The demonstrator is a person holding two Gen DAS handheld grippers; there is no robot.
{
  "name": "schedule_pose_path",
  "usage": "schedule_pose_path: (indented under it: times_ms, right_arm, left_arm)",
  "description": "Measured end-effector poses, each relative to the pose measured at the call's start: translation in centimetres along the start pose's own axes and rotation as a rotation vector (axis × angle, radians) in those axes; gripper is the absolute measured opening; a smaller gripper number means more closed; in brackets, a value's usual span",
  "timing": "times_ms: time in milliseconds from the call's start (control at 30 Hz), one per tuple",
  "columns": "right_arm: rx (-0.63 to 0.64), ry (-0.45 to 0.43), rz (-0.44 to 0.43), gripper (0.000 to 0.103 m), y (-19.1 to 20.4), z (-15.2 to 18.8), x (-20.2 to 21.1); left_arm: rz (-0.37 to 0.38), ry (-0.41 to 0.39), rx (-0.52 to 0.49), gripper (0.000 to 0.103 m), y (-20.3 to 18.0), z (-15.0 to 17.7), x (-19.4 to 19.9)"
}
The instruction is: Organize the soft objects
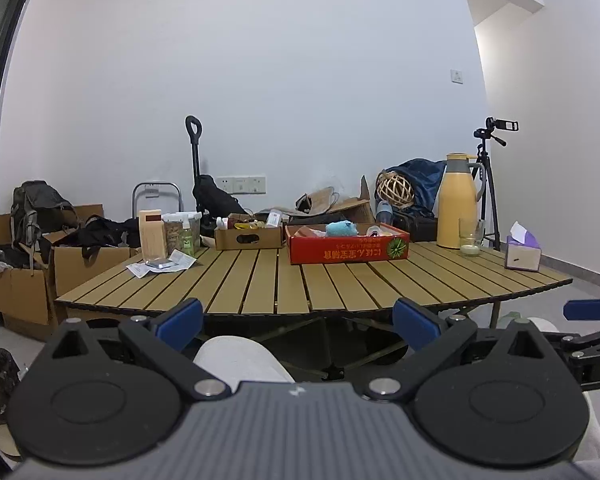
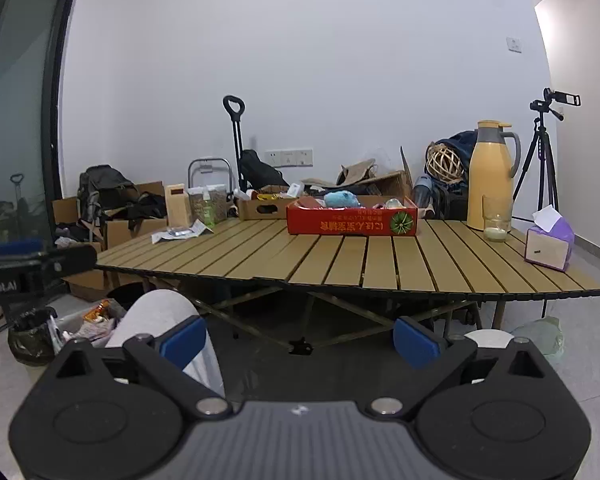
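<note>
Across the slatted table [image 1: 260, 280], toward its far edge, your target sits: a blue plush toy [image 1: 341, 228] lying inside the red cardboard box [image 1: 346, 250]. You hold both grippers low, short of the table's near edge and well apart from the box. Your left gripper [image 1: 298, 320] stands released, its blue pads spread wide with nothing between them. Your right gripper [image 2: 300, 342] is likewise spread wide and empty. Right of the box stand a yellow thermos [image 2: 490, 176] and a tissue box [image 2: 548, 246].
</note>
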State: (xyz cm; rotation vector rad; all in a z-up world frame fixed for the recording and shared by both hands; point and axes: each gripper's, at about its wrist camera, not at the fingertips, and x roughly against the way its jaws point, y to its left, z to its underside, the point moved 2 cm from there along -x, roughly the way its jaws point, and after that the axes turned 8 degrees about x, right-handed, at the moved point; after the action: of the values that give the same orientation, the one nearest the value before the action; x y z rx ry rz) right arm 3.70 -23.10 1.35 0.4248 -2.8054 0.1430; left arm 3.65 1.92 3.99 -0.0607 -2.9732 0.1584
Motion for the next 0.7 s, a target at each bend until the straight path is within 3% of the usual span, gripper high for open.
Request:
schedule_pose_path:
  times_ms: [333, 700]
  right_arm:
    - [0.011, -0.044, 0.011, 0.102, 1.0, -0.1, 3.2]
    - [0.035, -0.078, 0.014, 0.102, 1.5, -0.3, 4.6]
  left_arm:
    - [0.027, -0.047, -0.002, 0.103, -0.6, 0.0, 3.6]
    - [0.034, -0.065, 0.002, 0.103, -0.7, 0.0, 4.7]
